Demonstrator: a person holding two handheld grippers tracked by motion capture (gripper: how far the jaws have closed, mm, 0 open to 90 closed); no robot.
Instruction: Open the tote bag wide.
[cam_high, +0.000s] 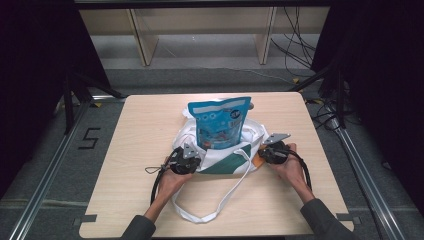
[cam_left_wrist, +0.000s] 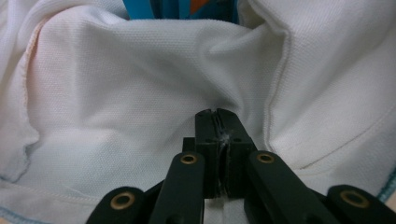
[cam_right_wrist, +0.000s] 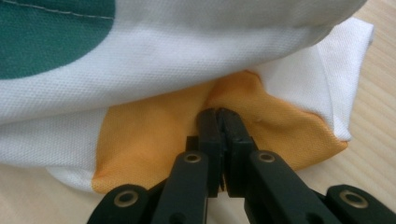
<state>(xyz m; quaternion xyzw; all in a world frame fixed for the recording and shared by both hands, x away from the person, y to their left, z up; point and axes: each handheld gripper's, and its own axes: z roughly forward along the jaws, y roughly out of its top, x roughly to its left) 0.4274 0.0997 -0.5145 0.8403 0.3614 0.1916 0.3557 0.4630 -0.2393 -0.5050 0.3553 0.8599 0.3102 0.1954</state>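
Both grippers black: left gripper (cam_high: 186, 161) topped by a grey three-cornered plate, right gripper (cam_high: 274, 151) the same. Brass-coloured rivets dot the black jaw links. Black cables trail back; dark grey sleeves (cam_high: 320, 220) behind.

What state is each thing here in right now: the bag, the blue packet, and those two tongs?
Cloth bag: lying on the table, mouth open, pinched at both sides.
Blue packet: upright, lower part inside the bag.
Strap: loose, looped on the table.
Left tongs: shut on white fabric.
Right tongs: shut on an orange patch.
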